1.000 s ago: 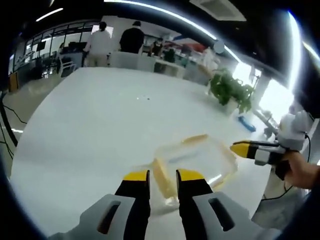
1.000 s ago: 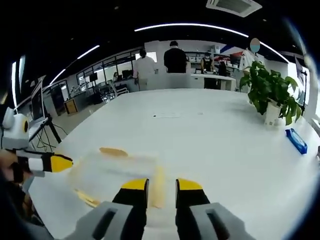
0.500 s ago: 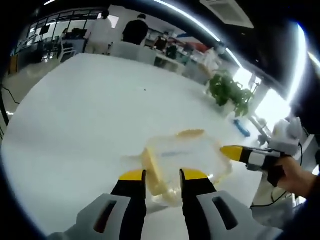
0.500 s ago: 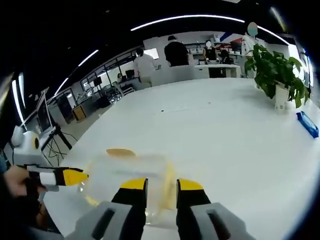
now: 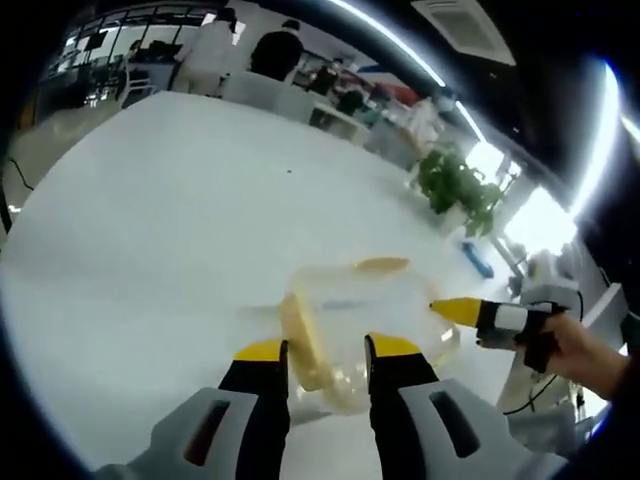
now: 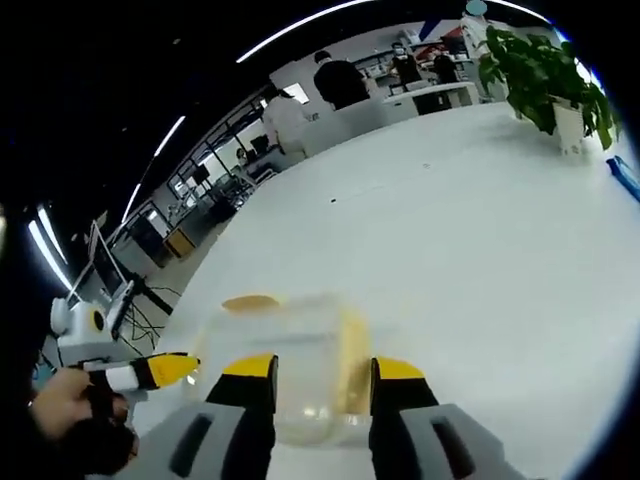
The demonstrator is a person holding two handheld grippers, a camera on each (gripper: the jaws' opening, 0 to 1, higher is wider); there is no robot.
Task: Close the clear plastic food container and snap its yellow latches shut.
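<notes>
Yellow-tipped jaws on the left gripper [image 5: 318,350] sit parted, straddling the near end of the clear container [image 5: 368,315] and one yellow latch [image 5: 300,340], not squeezing it as far as I can see. Same deal with the right gripper [image 6: 313,368]: jaws apart around the opposite end. Container sits on the white table [image 5: 170,220], potted plant [image 6: 540,70] way off behind.

Clear plastic food container [image 5: 365,315], rounded-rectangular, on white table [image 5: 170,230], lid on. In the left gripper view, one yellow latch [image 5: 300,340] lies along its 9 o'clock edge, another latch [image 5: 378,265] at 12 o'clock. In the right gripper view, container [image 6: 290,360] bottom centre, latches at 3 o'clock [image 6: 352,365] and 11 o'clock [image 6: 250,302]. Latch state unreadable.
</notes>
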